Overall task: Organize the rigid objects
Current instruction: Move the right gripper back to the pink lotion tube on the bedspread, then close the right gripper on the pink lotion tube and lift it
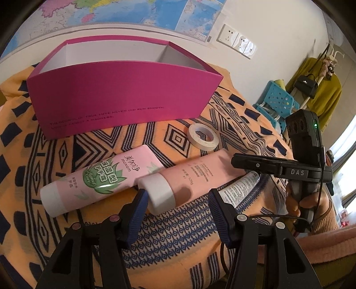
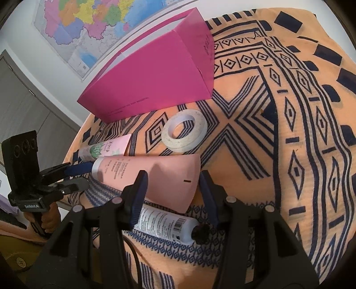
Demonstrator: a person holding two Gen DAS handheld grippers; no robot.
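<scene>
An open magenta box (image 1: 120,89) stands at the back of the patterned cloth; it also shows in the right wrist view (image 2: 151,75). In front lie a pink hand-cream tube with a green label (image 1: 100,177), a salmon tube (image 1: 189,177) with a white cap (image 1: 158,193), a white tube with a black cap (image 2: 169,224) and a tape roll (image 1: 202,136). My left gripper (image 1: 178,200) is open around the salmon tube's cap end, apart from it. My right gripper (image 2: 172,184) is open over the flat end of the salmon tube (image 2: 155,175).
The orange and navy patterned cloth (image 2: 278,133) covers the surface. A map hangs on the wall (image 1: 133,11). A blue stool (image 1: 278,97) and hanging clothes (image 1: 322,89) stand to the right. The tape roll (image 2: 184,131) lies between box and tubes.
</scene>
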